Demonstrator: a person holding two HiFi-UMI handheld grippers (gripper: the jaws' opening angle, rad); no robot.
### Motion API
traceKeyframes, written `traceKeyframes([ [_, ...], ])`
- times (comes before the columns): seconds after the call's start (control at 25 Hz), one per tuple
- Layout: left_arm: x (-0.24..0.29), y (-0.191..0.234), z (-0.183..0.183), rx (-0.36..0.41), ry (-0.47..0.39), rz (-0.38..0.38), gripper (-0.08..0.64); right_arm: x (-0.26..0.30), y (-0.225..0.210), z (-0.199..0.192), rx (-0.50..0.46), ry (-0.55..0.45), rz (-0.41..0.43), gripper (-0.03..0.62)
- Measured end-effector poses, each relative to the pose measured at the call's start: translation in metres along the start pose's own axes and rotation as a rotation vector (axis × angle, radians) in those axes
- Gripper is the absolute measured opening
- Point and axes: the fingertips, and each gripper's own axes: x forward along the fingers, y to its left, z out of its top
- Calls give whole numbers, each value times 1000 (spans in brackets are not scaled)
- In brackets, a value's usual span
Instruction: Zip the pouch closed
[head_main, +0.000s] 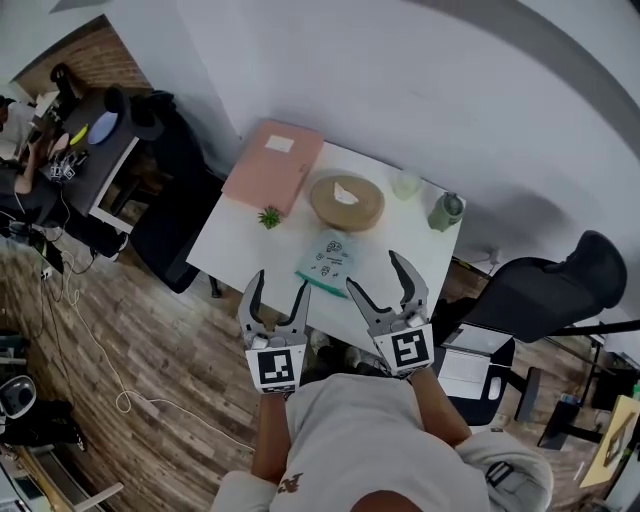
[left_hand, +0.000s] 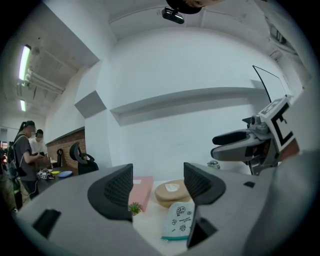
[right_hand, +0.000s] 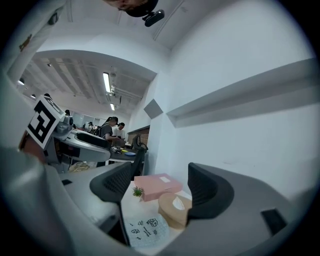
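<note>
From my feed, the biggest thing is the white table (head_main: 225, 250), which stands against a pale wall on a wood-plank floor. A black office chair (head_main: 555, 285) stands off its right side. On the far left part of the table lies a flat pink box (head_main: 272, 165). Beside it, toward the middle, sits a round tan box (head_main: 346, 202) with a white label on its lid.

I have both claws raised on the near side of the table, pointing out level over it and well clear of everything on it. The left gripper (head_main: 280, 282) has its jaws spread wide with nothing between them. The right gripper (head_main: 374, 270) stands the same way, spread and empty; each shows at the edge of the other's view.

The pouch (head_main: 328, 262) lies flat on the table just in front of the round tan box, near the front edge. It is white with small dark drawings and a teal strip along its near end, and neither claw touches it.

A green bottle (head_main: 446, 211) stands at the far right corner, with a clear cup (head_main: 406, 185) to its left. A tiny green plant (head_main: 269, 217) sits at the pink box's near corner
</note>
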Motion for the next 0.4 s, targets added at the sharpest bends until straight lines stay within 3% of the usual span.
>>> traceKeyframes([
  [0.4,-28,-15,18,19,-28,54,307,-25,-2,12,5,-40,13,345],
])
